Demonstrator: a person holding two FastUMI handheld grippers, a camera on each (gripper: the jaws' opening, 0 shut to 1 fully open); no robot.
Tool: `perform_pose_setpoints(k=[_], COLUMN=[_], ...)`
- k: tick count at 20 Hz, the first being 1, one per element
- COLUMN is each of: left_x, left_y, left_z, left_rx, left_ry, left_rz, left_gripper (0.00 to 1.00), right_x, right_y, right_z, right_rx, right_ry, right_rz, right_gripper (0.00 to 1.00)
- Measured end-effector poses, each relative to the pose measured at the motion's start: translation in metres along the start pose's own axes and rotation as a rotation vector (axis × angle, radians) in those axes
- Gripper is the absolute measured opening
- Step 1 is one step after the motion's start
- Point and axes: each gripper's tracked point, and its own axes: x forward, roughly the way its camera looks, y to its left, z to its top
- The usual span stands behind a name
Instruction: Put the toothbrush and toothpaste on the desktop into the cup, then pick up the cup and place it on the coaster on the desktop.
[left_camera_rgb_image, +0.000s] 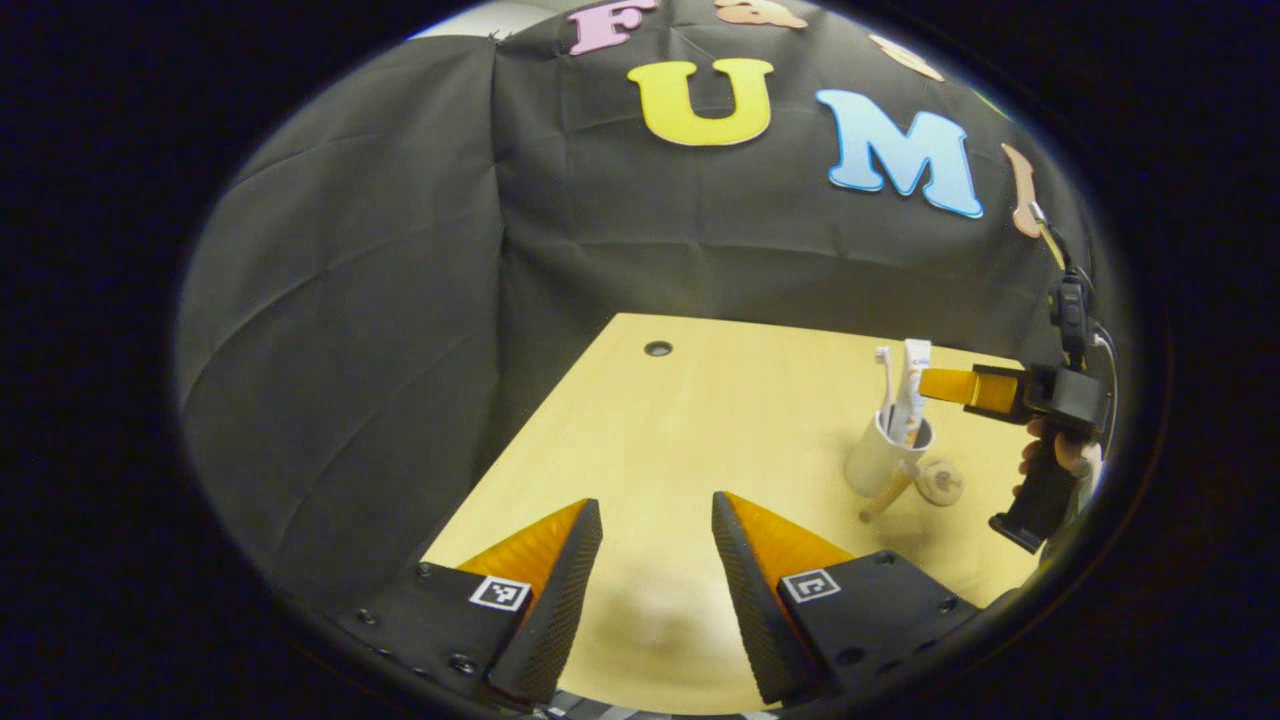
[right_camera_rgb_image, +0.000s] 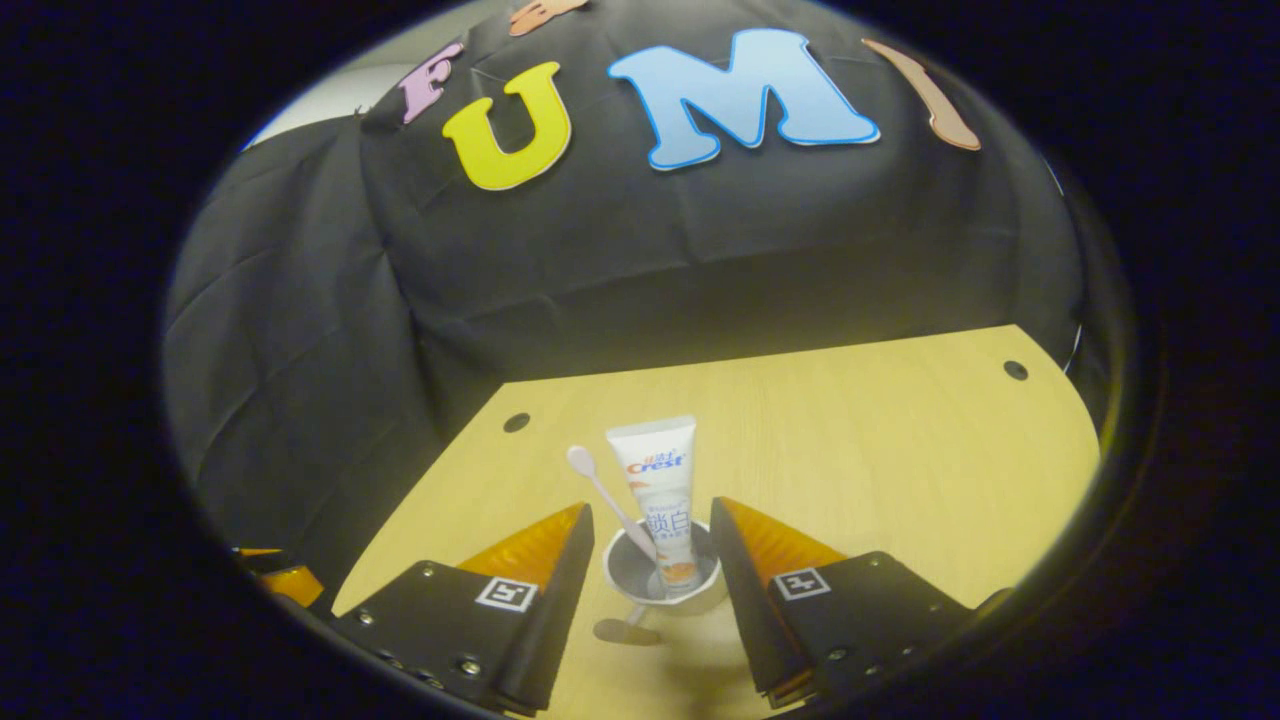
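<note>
The cup sits between the right gripper's spread fingers, which stand just beside its walls with a sliver of gap on each side, not pressing; the toothbrush and toothpaste stand upright inside it. In the left gripper view, the left gripper hovers released over bare desktop; farther off the cup stands on the desktop, the round wooden coaster just beside it, and a hand holds the right gripper above the cup's rim.
</note>
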Motion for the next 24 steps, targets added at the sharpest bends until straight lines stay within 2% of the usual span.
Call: perform_pose_setpoints(k=[1,2,7,8,10,13,15,16,17,24], left_x=[0.002,0.003,0.018,0.021,0.029,0.041,0.050,0.055,0.059,0.098], left_y=[-0.011,-0.024,-0.094,-0.108,-0.135,-0.169,-0.188,-0.196,-0.204,-0.236], left_z=[0.005,0.011,0.021,0.024,0.027,0.026,0.023,0.021,0.017,-0.018], left_rx=[0.004,0.006,0.044,0.058,0.085,0.129,0.166,0.184,0.197,0.279], left_ry=[-0.003,-0.005,0.023,0.031,0.053,0.103,0.140,0.163,0.190,0.405], left_rz=[-0.021,-0.045,-0.181,-0.210,-0.267,-0.341,-0.377,-0.392,-0.408,-0.458], left_gripper=[0.76,0.87,0.87,0.65,0.88,0.88,0.94,0.94,0.86,0.87], right_x=[-0.008,-0.015,-0.056,-0.065,-0.087,-0.113,-0.129,-0.136,-0.143,-0.183], right_y=[-0.003,-0.008,-0.052,-0.061,-0.085,-0.117,-0.138,-0.148,-0.157,-0.207], right_z=[0.003,0.007,0.005,0.000,-0.011,-0.027,-0.037,-0.042,-0.048,-0.074], right_rx=[-0.001,0.000,0.026,0.034,0.052,0.090,0.120,0.137,0.155,0.265], right_ry=[-0.008,-0.017,-0.038,-0.037,-0.028,-0.017,-0.011,-0.008,-0.005,-0.004], right_rz=[-0.002,-0.007,-0.079,-0.097,-0.139,-0.204,-0.248,-0.269,-0.289,-0.412], right_gripper=[0.70,0.71,0.70,0.70,0.70,0.70,0.71,0.71,0.70,0.71])
